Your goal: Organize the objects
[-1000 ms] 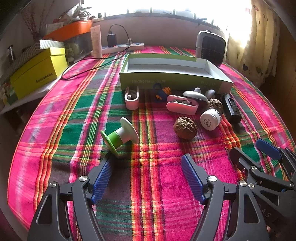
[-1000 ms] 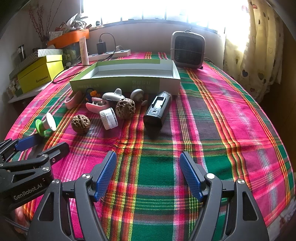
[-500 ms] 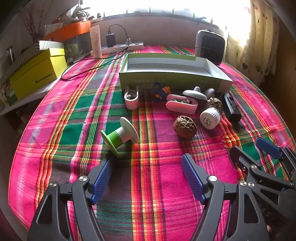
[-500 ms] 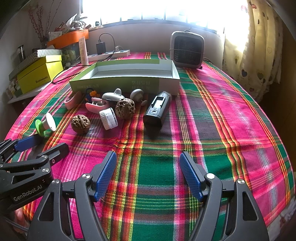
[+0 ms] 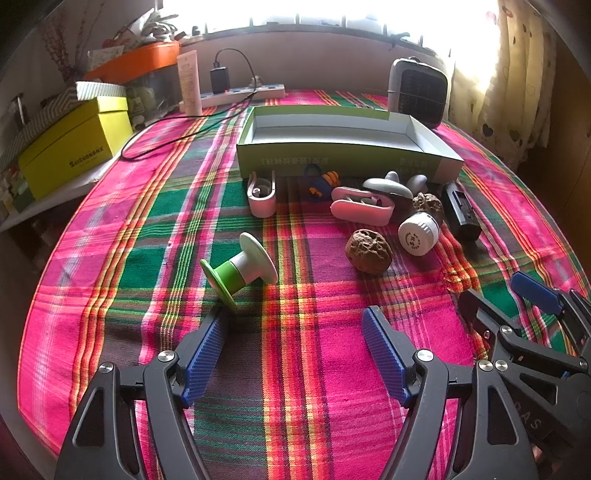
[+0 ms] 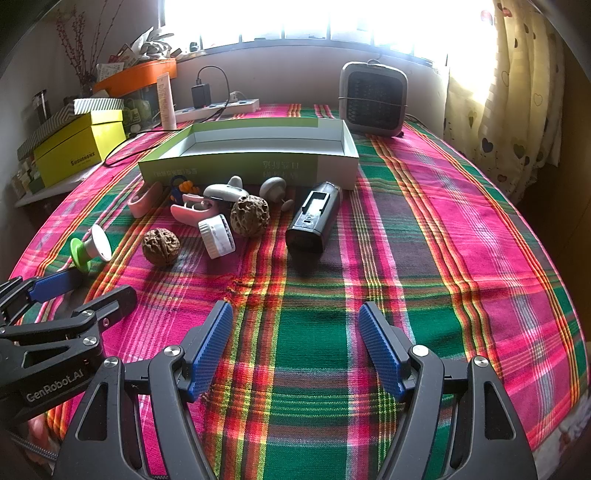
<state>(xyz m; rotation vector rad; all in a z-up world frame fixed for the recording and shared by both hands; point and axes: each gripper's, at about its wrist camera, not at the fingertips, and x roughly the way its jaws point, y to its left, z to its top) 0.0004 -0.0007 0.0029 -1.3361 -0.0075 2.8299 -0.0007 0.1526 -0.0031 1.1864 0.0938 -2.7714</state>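
Both claws, left (image 5: pixel 295 332) and right (image 6: pixel 295 328), gape empty. Only the right view shows the black battery's (image 6: pixel 313 221) slotted top; its long axis runs toward the tray (image 6: pixel 258 168).

Two low wrist views, side by side near the table's (image 5: pixel 110 236) front edge, facing the window.
Left view sits left, right view right; both share the open box (image 5: pixel 347 147) (image 6: pixel 251 155) and clutter before it.

Bright window (image 6: pixel 332 22), heart-print curtain (image 6: pixel 517 92)
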